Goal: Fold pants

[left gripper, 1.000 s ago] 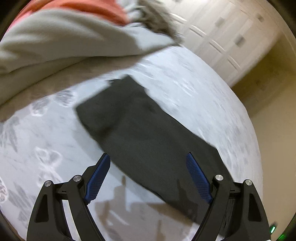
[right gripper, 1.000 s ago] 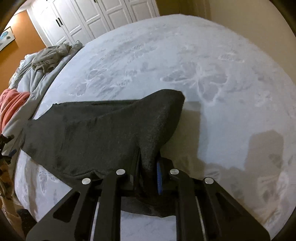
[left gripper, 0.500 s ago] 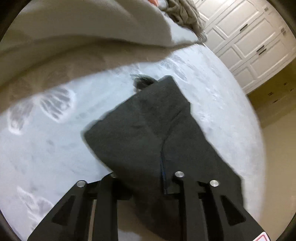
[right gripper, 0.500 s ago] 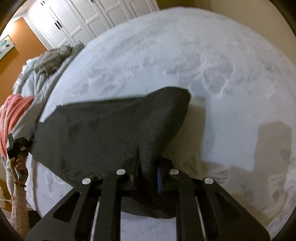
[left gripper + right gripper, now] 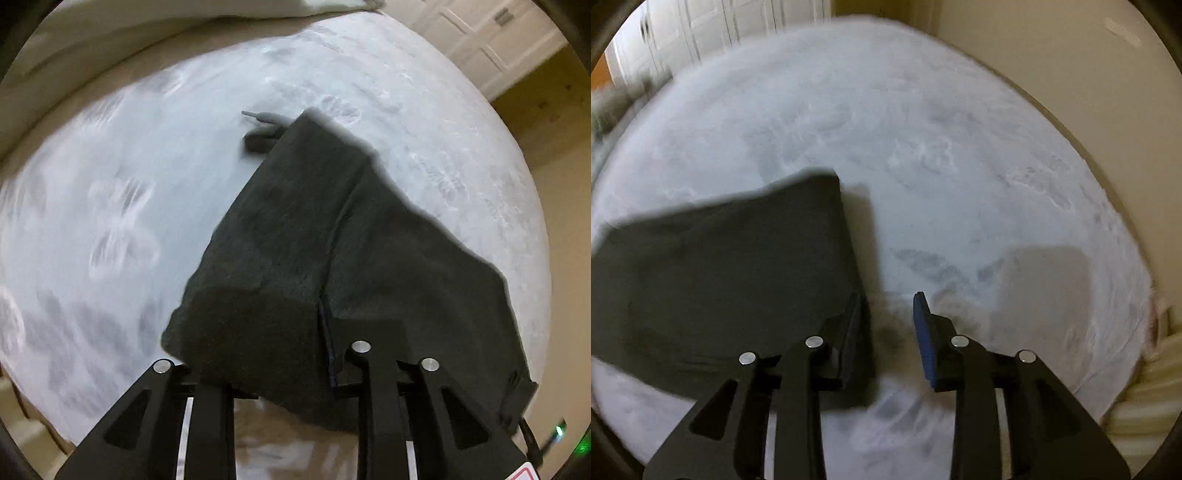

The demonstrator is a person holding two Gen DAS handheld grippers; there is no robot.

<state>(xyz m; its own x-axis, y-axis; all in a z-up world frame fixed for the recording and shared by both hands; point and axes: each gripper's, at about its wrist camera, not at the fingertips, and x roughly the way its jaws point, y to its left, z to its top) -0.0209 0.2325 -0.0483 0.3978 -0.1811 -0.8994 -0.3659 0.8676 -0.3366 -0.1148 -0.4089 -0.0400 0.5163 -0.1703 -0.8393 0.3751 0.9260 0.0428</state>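
Dark grey pants (image 5: 332, 258) spread across the pale butterfly-print bedspread (image 5: 110, 221), filling centre and lower right of the left wrist view, a drawstring trailing at upper centre – left gripper (image 5: 325, 339) pinching a raised fold of the cloth at lower centre. Right gripper (image 5: 886, 325) spread apart with nothing held, low in its frame, the left finger (image 5: 853, 332) at the pants' (image 5: 720, 277) right edge. Best carried over in one smooth arc, fold kept taut and edges matched – released only once flat, lest the layer bunch.
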